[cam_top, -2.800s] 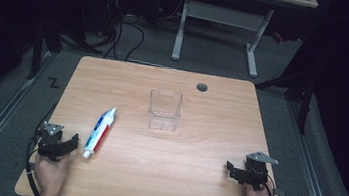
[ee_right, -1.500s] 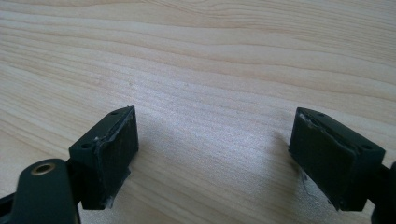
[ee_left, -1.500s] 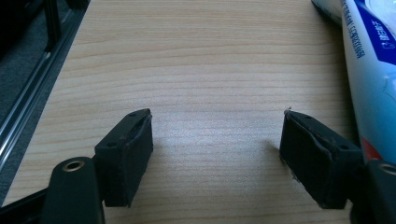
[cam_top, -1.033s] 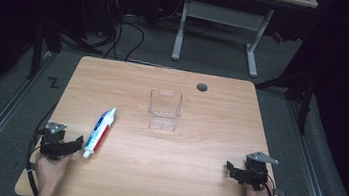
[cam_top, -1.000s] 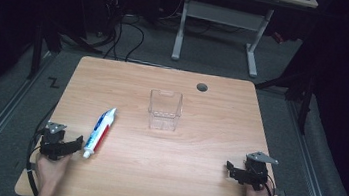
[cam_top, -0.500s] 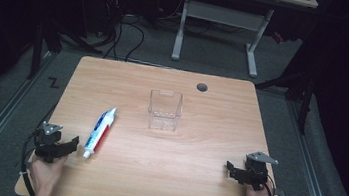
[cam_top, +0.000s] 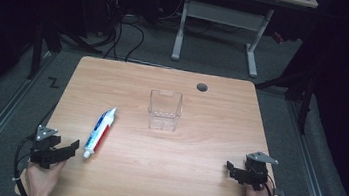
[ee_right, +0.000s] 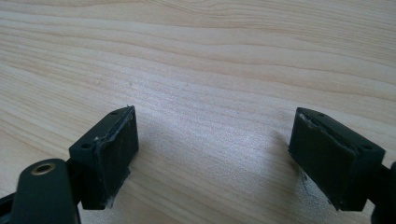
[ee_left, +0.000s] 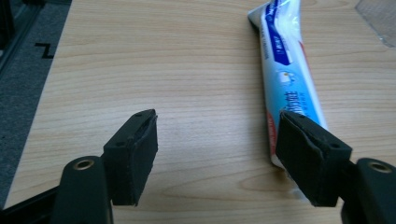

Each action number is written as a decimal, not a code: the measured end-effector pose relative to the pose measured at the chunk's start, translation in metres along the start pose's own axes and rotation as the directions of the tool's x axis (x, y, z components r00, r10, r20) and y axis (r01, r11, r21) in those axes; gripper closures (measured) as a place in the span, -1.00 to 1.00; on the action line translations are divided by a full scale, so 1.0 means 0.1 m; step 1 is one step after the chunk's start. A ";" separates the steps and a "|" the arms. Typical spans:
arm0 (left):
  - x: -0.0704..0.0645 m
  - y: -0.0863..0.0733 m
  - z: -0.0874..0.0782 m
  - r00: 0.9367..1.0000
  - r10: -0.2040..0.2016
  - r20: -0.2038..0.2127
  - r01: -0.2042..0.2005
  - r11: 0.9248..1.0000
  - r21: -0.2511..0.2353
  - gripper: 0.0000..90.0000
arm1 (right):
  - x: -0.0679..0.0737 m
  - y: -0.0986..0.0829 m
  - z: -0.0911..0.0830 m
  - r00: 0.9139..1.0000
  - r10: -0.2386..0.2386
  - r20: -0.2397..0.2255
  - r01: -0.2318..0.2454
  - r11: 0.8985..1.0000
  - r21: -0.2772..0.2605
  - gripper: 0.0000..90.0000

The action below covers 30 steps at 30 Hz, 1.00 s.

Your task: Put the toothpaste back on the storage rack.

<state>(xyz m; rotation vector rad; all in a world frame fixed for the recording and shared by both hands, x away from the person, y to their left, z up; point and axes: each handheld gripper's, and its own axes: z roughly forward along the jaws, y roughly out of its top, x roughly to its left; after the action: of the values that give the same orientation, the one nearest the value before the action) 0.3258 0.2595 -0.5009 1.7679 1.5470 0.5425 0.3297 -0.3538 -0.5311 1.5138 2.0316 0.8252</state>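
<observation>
At front-left of the light wooden desk (cam_top: pixel 192 181), left hand-held gripper (cam_top: pixel 71 147) gapes wide, holding nothing — white, blue and red toothpaste tube (cam_top: pixel 100 126) lies flat just beside its jaw. Right hand-held gripper (cam_top: pixel 229 169) — wide open, empty, front-right.

Table (cam_top: pixel 202 182) brightly lit from above, surroundings dark (nearly black), close jaws softly blurred

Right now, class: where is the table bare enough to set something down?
Bare patches: between the clear container and the right gripper; along the far edge beside the grommet hole. Crowded: the near-left corner, with the toothpaste tube close by the left gripper.
</observation>
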 end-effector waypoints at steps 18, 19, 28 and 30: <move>-0.33 0.21 0.06 0.993 0.109 0.050 -0.112 0.992 0.061 -0.33 | 0.00 0.00 0.00 1.000 0.000 0.000 0.000 1.000 0.000 -0.65; -0.36 0.24 0.10 0.991 0.120 0.053 -0.124 0.990 0.072 -0.34 | 0.00 0.00 0.00 1.000 0.000 0.000 0.000 1.000 0.000 -0.65; -0.46 0.40 0.21 0.987 0.148 0.055 -0.153 0.985 0.086 -0.32 | 0.00 0.00 0.00 1.000 0.000 0.000 0.000 1.000 0.000 -0.65; -0.47 0.42 0.22 0.987 0.152 0.054 -0.157 0.984 0.086 -0.32 | 0.00 0.00 0.00 1.000 0.001 0.000 -0.001 1.000 0.000 -0.65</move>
<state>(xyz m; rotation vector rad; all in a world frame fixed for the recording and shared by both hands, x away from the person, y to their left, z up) 0.3607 0.2074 -0.4782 1.9675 1.4298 0.5086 0.3298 -0.3539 -0.5311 1.5152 2.0304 0.8262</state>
